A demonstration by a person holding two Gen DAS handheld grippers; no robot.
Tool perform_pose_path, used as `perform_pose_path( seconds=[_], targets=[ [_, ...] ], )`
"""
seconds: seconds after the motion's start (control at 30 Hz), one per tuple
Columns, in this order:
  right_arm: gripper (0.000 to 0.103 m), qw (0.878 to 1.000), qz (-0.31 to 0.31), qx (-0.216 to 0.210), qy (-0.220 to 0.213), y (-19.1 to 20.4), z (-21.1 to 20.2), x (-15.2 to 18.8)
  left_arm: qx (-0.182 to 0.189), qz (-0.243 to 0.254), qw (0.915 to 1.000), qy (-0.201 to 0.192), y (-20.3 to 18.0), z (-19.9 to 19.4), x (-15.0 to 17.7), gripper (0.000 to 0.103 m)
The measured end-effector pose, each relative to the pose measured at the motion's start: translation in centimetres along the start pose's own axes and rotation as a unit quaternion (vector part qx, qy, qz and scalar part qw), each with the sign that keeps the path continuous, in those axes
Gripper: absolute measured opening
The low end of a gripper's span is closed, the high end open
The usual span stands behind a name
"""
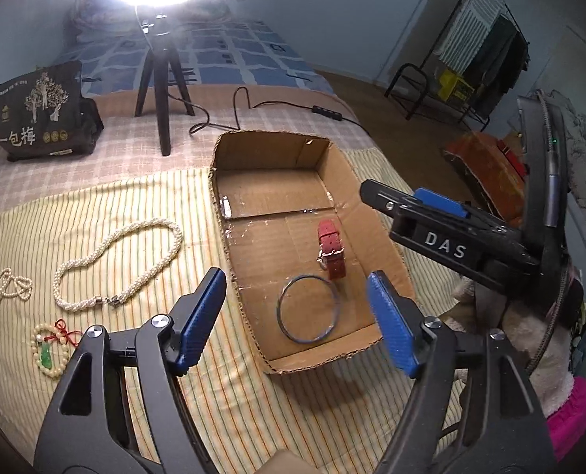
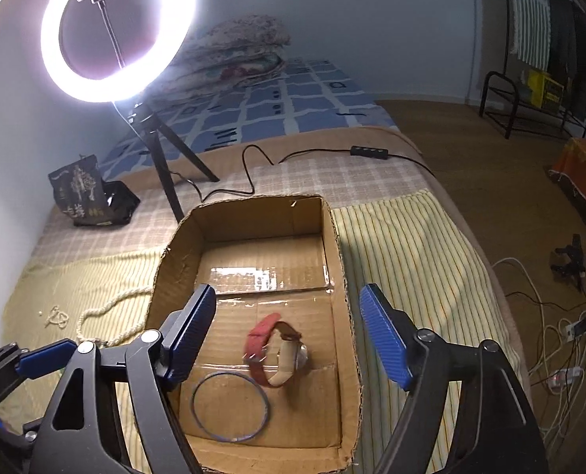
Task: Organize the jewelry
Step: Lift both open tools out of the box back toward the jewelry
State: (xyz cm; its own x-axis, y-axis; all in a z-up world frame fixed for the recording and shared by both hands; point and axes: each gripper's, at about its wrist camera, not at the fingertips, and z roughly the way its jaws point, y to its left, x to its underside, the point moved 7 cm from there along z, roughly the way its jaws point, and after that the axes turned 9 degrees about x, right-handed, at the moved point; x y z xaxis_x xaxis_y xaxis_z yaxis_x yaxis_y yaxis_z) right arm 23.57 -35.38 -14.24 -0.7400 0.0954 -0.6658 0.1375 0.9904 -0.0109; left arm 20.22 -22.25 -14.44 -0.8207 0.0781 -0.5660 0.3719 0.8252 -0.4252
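Red-strapped watch (image 2: 277,351) on its side, thin bangle (image 2: 231,407) flat, cardboard box (image 2: 348,276)

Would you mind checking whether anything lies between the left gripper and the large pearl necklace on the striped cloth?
Nothing visible does. The left gripper, jaws open and empty, hangs over the brown cardboard box's near-left edge; only bare yellow striped cloth separates it from the large white pearl necklace.

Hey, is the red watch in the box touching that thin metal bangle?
Cannot tell. In the right wrist view the red watch strap seems to meet the bangle rim; the left wrist view shows them equally close, and neither plainly shows contact or a gap.
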Motion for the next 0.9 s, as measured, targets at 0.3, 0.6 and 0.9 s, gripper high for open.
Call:
perform_pose_path(
  seconds=[0.3,0.6,0.9],
  targets=[
    [0.076,1.000,0.006,0.004,0.003,-0.2,-0.3,0.2,-0.013,0.004,0.9998,0.012,0.5,-0.3,0.4,0.076],
    [0.076,1.000,0.004,0.006,-0.003,0.3,-1.1,0.4,-0.034,0.017,0.9992,0.009,1.8,-1.9,0.7,0.076],
    [0.076,1.000,-0.005,0.004,-0.016,1.1,-2.4,0.5,-0.055,0.011,0.9984,-0.008,4.5,-4.7,0.5,0.076]
  ],
)
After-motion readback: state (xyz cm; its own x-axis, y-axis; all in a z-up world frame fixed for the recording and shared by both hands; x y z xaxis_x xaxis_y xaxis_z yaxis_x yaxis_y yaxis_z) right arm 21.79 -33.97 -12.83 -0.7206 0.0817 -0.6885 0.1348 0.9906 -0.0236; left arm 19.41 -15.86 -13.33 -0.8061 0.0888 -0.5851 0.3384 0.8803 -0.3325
